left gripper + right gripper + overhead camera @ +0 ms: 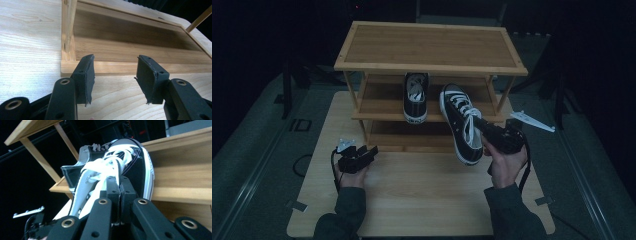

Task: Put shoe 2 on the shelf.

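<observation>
A black sneaker [460, 127] with white laces and a white sole hangs in the air before the wooden shoe rack [432, 47], toe toward the middle shelf. My right gripper [484, 127] is shut on its upper edge beside the laces; in the right gripper view the jaws [120, 182] pinch the sneaker [136, 167] tightly. A second black sneaker [416, 97] stands on the middle shelf, heel toward me. My left gripper [369, 151] rests low on the table at the rack's front left corner, open [115, 67] and holding nothing, facing the bottom shelf [130, 50].
The rack stands at the back of a light wooden table [422, 200]. Its top shelf and bottom shelf hold nothing. A rack post [68, 30] rises just left of my left gripper. Dark floor and stands surround the table.
</observation>
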A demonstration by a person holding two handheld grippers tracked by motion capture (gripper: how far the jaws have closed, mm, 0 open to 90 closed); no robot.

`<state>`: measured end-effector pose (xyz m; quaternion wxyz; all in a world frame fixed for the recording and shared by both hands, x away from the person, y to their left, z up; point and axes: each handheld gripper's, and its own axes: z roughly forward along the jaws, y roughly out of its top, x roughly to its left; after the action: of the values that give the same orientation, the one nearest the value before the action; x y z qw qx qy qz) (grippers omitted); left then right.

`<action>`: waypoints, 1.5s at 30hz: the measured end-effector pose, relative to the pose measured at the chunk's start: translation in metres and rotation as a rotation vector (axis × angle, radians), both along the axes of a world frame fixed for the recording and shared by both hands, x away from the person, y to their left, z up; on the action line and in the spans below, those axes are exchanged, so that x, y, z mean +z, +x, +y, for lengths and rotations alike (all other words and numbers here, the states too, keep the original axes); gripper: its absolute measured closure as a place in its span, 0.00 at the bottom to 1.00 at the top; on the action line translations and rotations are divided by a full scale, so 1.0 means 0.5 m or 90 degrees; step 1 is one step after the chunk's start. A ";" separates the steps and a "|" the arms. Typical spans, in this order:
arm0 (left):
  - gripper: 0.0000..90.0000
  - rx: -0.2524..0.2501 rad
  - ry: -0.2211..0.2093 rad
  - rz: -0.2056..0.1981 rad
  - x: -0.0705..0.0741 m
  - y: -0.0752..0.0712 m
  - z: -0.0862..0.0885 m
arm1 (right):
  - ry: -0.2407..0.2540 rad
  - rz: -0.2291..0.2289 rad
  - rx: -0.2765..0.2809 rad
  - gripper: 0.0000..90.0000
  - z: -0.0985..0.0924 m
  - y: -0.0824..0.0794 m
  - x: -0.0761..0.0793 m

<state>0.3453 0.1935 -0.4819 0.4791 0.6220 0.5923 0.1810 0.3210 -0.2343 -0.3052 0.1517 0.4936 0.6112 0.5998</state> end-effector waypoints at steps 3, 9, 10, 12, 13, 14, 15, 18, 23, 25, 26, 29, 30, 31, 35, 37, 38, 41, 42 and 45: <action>0.55 -0.002 0.000 0.001 0.000 0.000 0.000 | -0.004 -0.005 -0.014 0.99 0.015 0.015 0.002; 0.55 -0.001 -0.002 0.001 0.000 0.000 0.001 | -0.001 -0.005 -0.031 0.99 0.033 0.040 0.004; 0.55 -0.001 -0.002 0.002 0.000 0.001 0.001 | -0.001 -0.009 -0.038 0.99 0.037 0.047 0.004; 0.55 -0.002 -0.002 0.002 -0.001 0.001 0.000 | 0.003 -0.010 -0.044 0.99 0.039 0.053 0.003; 0.55 -0.002 -0.002 0.002 -0.001 0.001 0.000 | 0.005 -0.010 -0.048 0.99 0.041 0.058 0.004; 0.55 -0.002 -0.002 0.002 -0.001 0.001 0.000 | 0.005 -0.010 -0.048 0.99 0.041 0.058 0.004; 0.55 -0.002 -0.002 0.002 -0.001 0.001 -0.001 | 0.005 -0.011 -0.051 0.99 0.042 0.061 0.004; 0.55 -0.002 -0.002 0.002 -0.001 0.001 -0.001 | 0.002 -0.015 -0.063 0.99 0.050 0.073 0.004; 0.55 -0.001 -0.003 0.002 -0.001 0.002 0.000 | 0.006 -0.012 -0.075 0.98 0.056 0.087 0.003; 0.55 -0.002 -0.003 0.003 -0.001 0.002 -0.001 | 0.008 -0.011 -0.080 0.98 0.059 0.095 0.003; 0.55 -0.002 -0.003 0.003 -0.001 0.002 -0.001 | 0.012 -0.010 -0.085 0.98 0.063 0.102 0.001; 0.55 -0.002 -0.003 0.003 -0.002 0.002 -0.001 | 0.021 -0.007 -0.092 0.99 0.069 0.114 -0.002; 0.55 -0.002 -0.003 0.003 -0.002 0.002 -0.001 | 0.024 -0.006 -0.095 0.99 0.071 0.118 -0.003; 0.55 -0.002 -0.003 0.003 -0.002 0.002 -0.001 | 0.024 -0.006 -0.095 0.99 0.071 0.118 -0.003; 0.55 -0.002 -0.004 0.003 -0.002 0.002 -0.002 | 0.018 -0.007 -0.112 0.98 0.092 0.136 -0.005; 0.55 -0.002 -0.004 0.002 -0.001 0.002 -0.001 | 0.018 -0.005 -0.116 0.98 0.099 0.146 -0.006; 0.55 -0.002 -0.004 0.002 -0.001 0.002 -0.001 | 0.016 -0.004 -0.117 0.98 0.102 0.150 -0.006; 0.55 -0.002 -0.005 0.003 -0.001 0.003 0.000 | 0.017 -0.005 -0.123 0.98 0.110 0.158 -0.008; 0.55 -0.002 -0.006 0.002 -0.001 0.003 0.000 | 0.019 -0.006 -0.126 0.98 0.118 0.164 -0.009; 0.55 -0.002 -0.007 0.003 -0.001 0.003 0.000 | 0.021 -0.006 -0.129 0.98 0.123 0.171 -0.011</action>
<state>0.3467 0.1936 -0.4825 0.4815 0.6207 0.5934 0.1756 0.4063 -0.1729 -0.3107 0.2059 0.5527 0.5475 0.5936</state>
